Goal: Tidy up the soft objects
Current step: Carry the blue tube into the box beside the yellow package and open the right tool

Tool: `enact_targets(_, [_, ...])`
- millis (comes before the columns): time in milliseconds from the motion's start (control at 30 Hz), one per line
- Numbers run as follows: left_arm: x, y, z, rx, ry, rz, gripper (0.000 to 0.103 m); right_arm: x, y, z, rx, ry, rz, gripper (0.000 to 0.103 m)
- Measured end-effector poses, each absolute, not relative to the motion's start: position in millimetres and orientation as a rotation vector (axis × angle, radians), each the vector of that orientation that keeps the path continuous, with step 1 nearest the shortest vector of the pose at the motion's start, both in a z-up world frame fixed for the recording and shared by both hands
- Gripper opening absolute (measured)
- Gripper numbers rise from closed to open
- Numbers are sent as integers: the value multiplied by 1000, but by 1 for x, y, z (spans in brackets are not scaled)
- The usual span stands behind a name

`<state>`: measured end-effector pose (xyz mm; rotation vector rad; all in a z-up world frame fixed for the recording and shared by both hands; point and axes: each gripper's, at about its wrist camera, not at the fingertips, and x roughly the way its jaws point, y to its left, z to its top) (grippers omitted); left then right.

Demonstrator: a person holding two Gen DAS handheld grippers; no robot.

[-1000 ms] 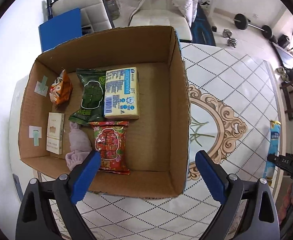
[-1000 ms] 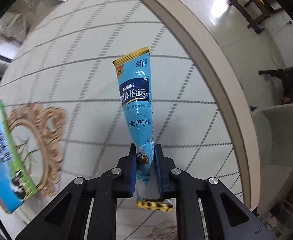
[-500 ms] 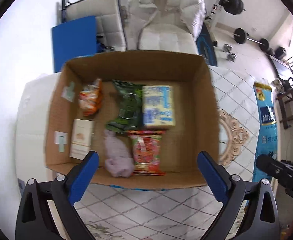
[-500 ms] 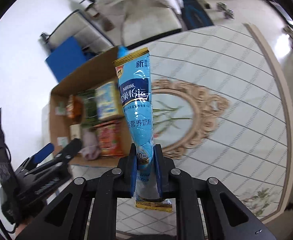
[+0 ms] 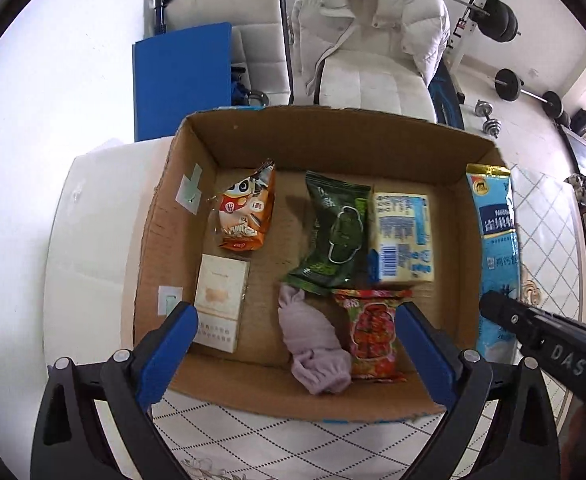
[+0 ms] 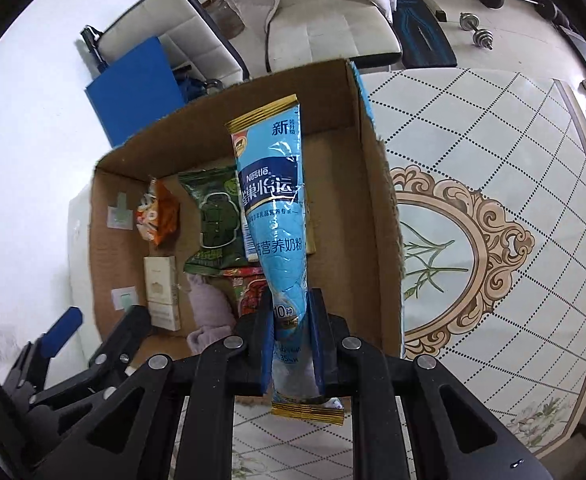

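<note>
My right gripper [image 6: 291, 316] is shut on a long blue Nestle milk-powder packet [image 6: 275, 208] and holds it upright over the open cardboard box [image 6: 377, 200]. The packet also shows in the left wrist view [image 5: 495, 240], at the box's right wall. My left gripper [image 5: 293, 332] is open and empty above the box's near wall [image 5: 293, 396]. Inside lie an orange snack bag [image 5: 245, 212], a green snack bag [image 5: 333, 236], a yellow-blue tissue pack [image 5: 403, 236], a red snack bag [image 5: 373, 336], a lilac sock [image 5: 313, 340] and a cream carton [image 5: 219, 304].
The box stands on a round table with a tiled pattern and a gold medallion [image 6: 465, 256]. Behind it are a chair with a white down jacket [image 5: 369, 40], a blue panel [image 5: 181, 76] and dumbbells [image 5: 489, 118] on the floor.
My right gripper has swung left with the blue packet, from over the table to over the box. My left gripper has drawn back, so the box sits more central in its view.
</note>
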<state>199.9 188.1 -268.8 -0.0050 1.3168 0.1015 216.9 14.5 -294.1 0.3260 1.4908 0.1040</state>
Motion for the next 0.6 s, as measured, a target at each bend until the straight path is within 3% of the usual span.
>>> enact_targets(300, [213, 194, -279, -11, 1343, 76, 101, 227, 17, -319, 271, 1527, 18, 24])
enact_targets(367, [213, 196, -277, -19, 1345, 71, 101, 227, 17, -315, 251, 1525, 17, 34])
enact_targets(433, [212, 197, -275, -27, 1348, 70, 101, 225, 17, -308, 237, 1512, 28, 54])
enact_targets(600, [204, 200, -260, -26, 1343, 69, 101, 215, 18, -284, 149, 1483, 33, 78])
